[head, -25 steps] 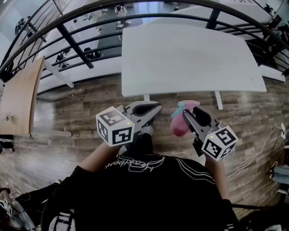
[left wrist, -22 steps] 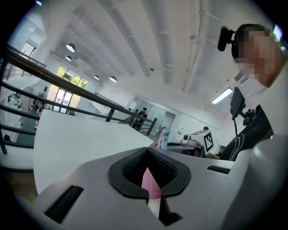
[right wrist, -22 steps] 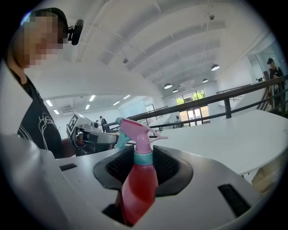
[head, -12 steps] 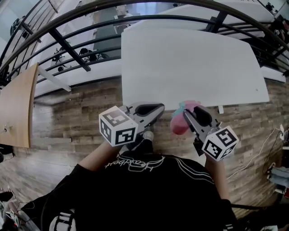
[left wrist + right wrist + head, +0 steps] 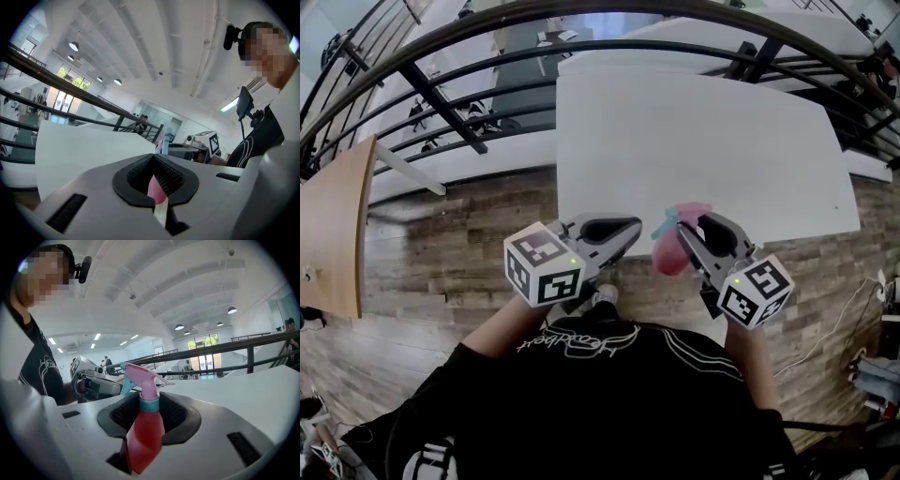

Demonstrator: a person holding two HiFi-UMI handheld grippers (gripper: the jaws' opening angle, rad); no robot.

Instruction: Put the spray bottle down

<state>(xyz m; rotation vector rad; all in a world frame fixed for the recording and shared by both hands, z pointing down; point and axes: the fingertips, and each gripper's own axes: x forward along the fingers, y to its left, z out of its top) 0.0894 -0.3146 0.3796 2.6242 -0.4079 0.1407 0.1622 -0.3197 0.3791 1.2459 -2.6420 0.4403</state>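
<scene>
A spray bottle [image 5: 672, 253] with a red-pink body, teal collar and pink trigger head stands upright between the jaws of my right gripper [image 5: 688, 231], which is shut on its body [image 5: 144, 430]. That gripper [image 5: 150, 409] hangs at the near edge of the white table [image 5: 703, 131]. My left gripper [image 5: 614, 231] is level with it on the left, jaws shut with nothing visibly held. In the left gripper view [image 5: 154, 180] only a thin pink slit shows between the pads, and the bottle's head [image 5: 164, 140] shows to the right.
A black railing [image 5: 441, 103] runs behind and left of the table. A wooden board [image 5: 333, 225] lies at the far left on the plank floor [image 5: 450, 234]. Cables [image 5: 853, 319] trail at the right.
Both grippers and the person have come forward together. The table's near edge, formerly well ahead of the jaws, now lies right at them. The bottle stays in the right gripper.
</scene>
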